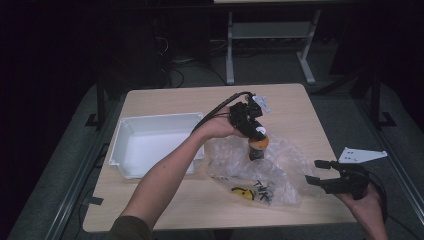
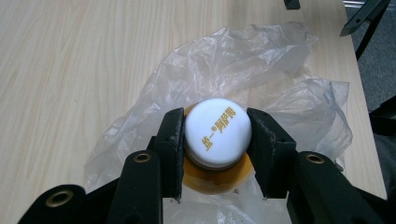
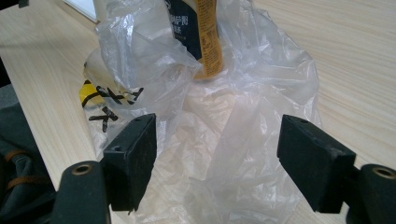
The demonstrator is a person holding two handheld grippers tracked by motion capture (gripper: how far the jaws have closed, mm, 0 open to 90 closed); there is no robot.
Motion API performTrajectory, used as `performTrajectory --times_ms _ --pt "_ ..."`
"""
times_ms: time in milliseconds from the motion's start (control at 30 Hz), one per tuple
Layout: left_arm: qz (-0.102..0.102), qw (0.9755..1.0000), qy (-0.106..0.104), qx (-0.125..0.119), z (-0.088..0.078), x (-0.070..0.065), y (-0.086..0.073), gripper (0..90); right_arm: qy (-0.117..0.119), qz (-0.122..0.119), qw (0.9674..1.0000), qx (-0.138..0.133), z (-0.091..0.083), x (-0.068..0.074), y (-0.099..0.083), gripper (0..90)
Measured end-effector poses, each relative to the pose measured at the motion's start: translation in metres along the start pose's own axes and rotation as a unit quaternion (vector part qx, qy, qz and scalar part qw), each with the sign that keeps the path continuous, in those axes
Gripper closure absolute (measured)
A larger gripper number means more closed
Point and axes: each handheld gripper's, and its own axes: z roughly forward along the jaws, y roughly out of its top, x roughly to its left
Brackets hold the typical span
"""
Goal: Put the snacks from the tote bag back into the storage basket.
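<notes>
While the left gripper [image 2: 217,154] clamps the upright bottle's white cap [image 2: 218,132] from above, the right gripper [image 3: 217,158] gapes empty beside the plastic bag [image 3: 233,140].

Bottle [image 1: 258,146] upright on plastic bag [image 1: 280,170] mid-surface [image 1: 165,205], tray [image 1: 131,150] to its left, screws [image 1: 263,190] in the bag before the bottle, right gripper [image 1: 314,171] at the bag's right edge
</notes>
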Motion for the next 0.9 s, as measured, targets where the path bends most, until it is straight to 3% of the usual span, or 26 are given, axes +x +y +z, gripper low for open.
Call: performTrajectory --times_ms 567,900 --pt "0.016 0.9999 0.002 0.006 -0.006 -0.002 0.002 59.1 -0.005 -0.001 1.0000 0.004 0.002 0.001 0.000 27.2" --pt "0.033 0.9994 0.010 0.003 -0.024 -0.005 0.019 59.1 -0.007 0.002 1.0000 0.004 0.002 0.001 -0.001 27.2"
